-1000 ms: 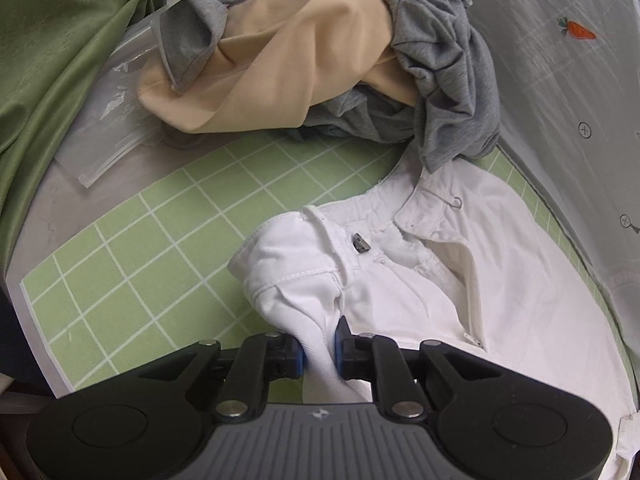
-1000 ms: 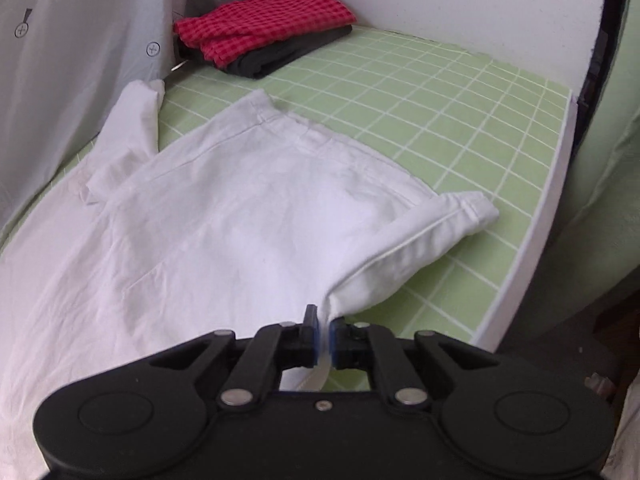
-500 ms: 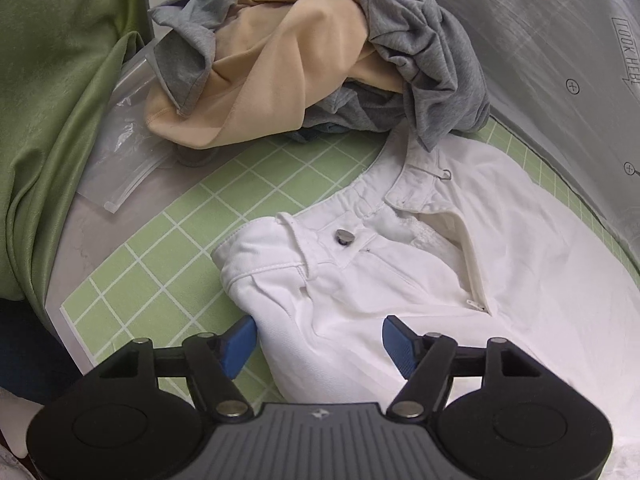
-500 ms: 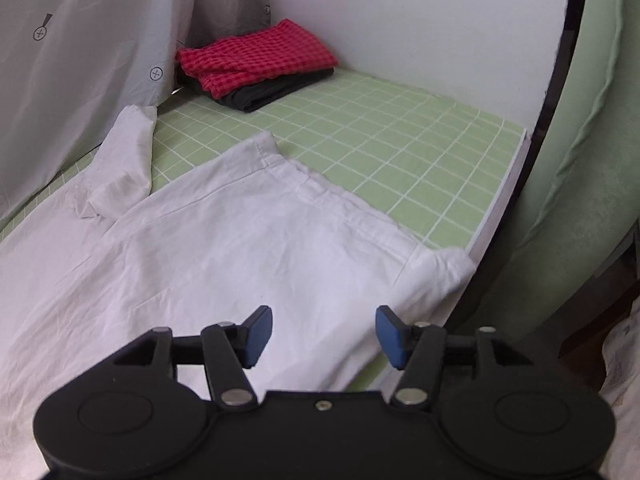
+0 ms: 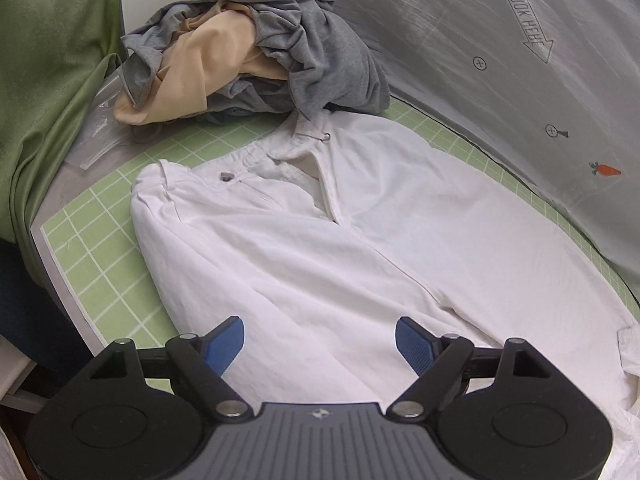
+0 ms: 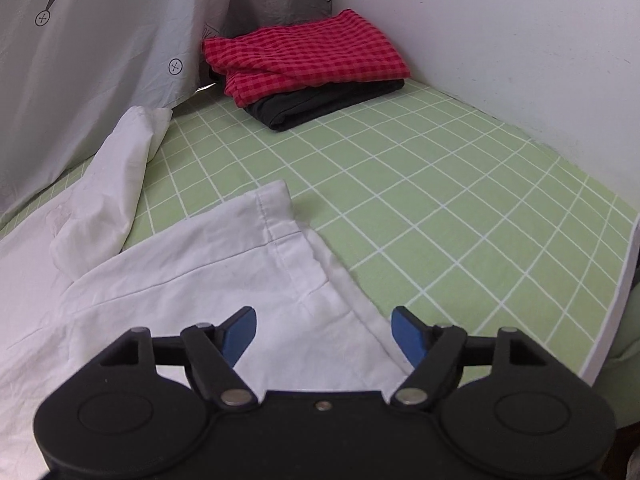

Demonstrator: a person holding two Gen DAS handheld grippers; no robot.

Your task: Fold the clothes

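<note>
White trousers (image 5: 320, 240) lie flat on the green grid mat (image 5: 100, 272), waistband toward a heap of grey and beige clothes (image 5: 256, 52). Left gripper (image 5: 320, 338): jaws opening wide above the fabric, apparently clear of it. Right wrist view: right gripper (image 6: 324, 330) likewise opening over a trouser hem (image 6: 280, 220), holding nothing; 2 folded garments (image 6: 308, 64) stacked beyond.

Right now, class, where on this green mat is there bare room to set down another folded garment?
Free: the grid mat between the white trousers' hem, the red checked stack and the white wall. Crowded: the far corner under the grey-and-beige heap.
</note>
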